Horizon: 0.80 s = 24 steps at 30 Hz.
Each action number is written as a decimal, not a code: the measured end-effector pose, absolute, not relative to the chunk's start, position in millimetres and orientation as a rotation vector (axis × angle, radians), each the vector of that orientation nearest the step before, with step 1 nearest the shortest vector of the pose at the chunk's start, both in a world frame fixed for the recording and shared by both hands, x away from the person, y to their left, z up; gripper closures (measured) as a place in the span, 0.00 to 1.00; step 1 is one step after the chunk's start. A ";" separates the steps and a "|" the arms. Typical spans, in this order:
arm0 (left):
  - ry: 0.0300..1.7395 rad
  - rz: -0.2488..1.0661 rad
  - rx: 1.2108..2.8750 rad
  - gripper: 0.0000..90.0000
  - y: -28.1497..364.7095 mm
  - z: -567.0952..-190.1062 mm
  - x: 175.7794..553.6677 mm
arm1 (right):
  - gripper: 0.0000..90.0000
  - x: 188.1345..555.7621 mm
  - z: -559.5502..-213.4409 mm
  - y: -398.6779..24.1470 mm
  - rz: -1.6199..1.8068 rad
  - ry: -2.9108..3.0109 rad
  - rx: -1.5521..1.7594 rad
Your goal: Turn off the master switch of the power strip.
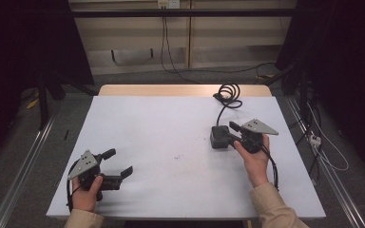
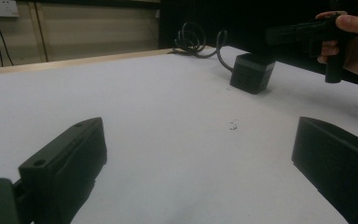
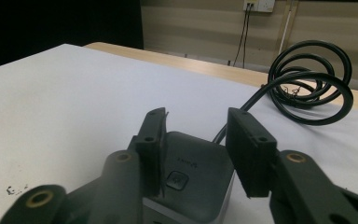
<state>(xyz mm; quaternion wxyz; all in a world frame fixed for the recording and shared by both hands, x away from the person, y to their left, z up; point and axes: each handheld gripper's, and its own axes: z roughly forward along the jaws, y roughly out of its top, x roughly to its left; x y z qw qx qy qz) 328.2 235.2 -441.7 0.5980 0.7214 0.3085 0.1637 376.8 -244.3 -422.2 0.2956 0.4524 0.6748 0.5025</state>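
Note:
A black box-shaped power adapter [image 1: 217, 137] [image 2: 251, 72] with a button on its top [image 3: 191, 172] sits on the white table [image 1: 161, 123], right of centre. Its black cable runs back to a coil [image 1: 229, 94] [image 3: 307, 79] near the far edge. My right gripper [image 1: 230, 133] [image 3: 196, 114] hovers just above the adapter, jaws partly apart on either side of its top and gripping nothing. My left gripper [image 1: 118, 163] [image 2: 198, 135] rests near the front left corner, wide open and holding nothing, pointing toward the adapter.
A small dark smudge [image 1: 176, 156] [image 2: 233, 125] marks the table's middle. A strip of bare wood [image 1: 171, 89] runs along the far edge. Beyond it are a wall with sockets and hanging cables. Metal rails flank the table on the floor.

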 end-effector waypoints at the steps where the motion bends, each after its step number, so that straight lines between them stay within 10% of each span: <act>1: 0.713 0.382 1.675 0.03 235.4 -441.6 328.3 | 0.69 377.0 -422.4 -244.3 1.341 1.798 1.206; 24: 0.717 0.377 1.674 0.03 234.7 -441.9 328.0 | 0.83 382.5 -421.2 -243.6 1.344 1.822 1.205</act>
